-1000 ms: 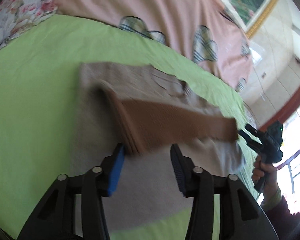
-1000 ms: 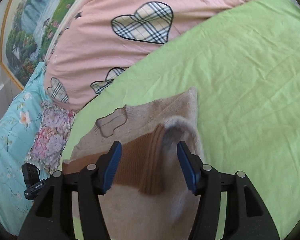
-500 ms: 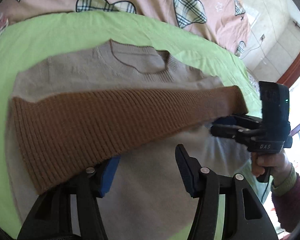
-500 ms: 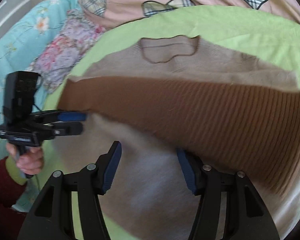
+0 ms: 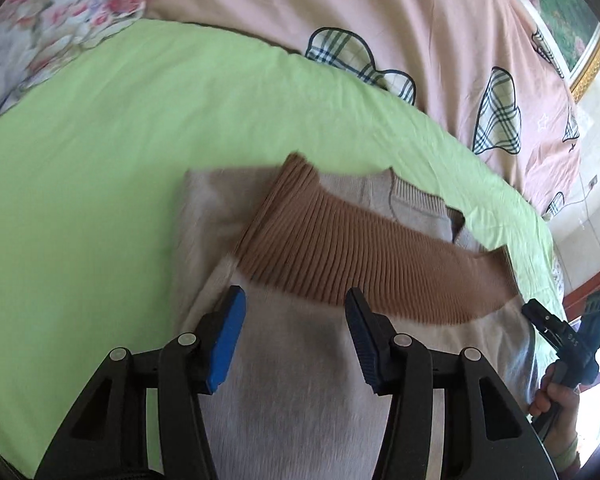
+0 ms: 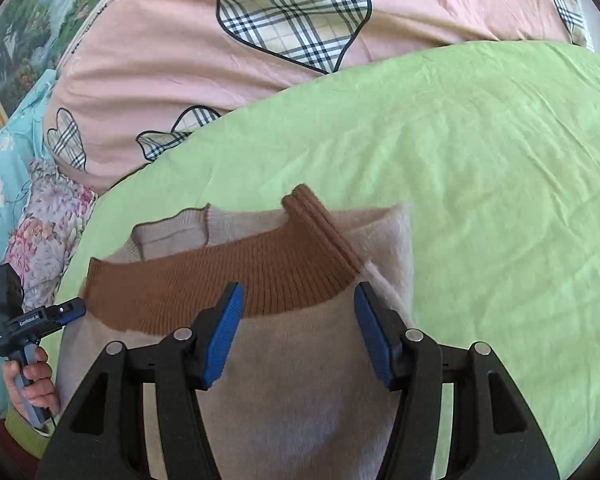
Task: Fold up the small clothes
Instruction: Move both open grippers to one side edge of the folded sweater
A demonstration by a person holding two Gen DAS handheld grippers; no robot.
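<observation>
A small beige knit sweater [image 5: 300,380] lies on the green sheet [image 5: 100,160], its lower half folded up so the brown ribbed hem [image 5: 360,264] lies across it just below the neckline [image 5: 416,200]. My left gripper [image 5: 294,334] is open and empty just above the folded beige cloth. My right gripper [image 6: 298,332] is open and empty over the same sweater [image 6: 292,400], behind the brown hem [image 6: 228,280]. Each gripper shows in the other's view: the right one [image 5: 540,320] and the left one [image 6: 68,310], at the sweater's side edges.
A pink quilt with plaid hearts [image 6: 260,60] lies along the far side of the sheet [image 6: 480,160]. Floral bedding [image 6: 40,220] lies to the left of it. A framed picture [image 5: 560,12] hangs on the wall and a window [image 5: 596,360] is at the right.
Both grippers have pulled back from the sweater's side edges to over its middle. The brown hem now lies folded up across the chest, with one end bunched.
</observation>
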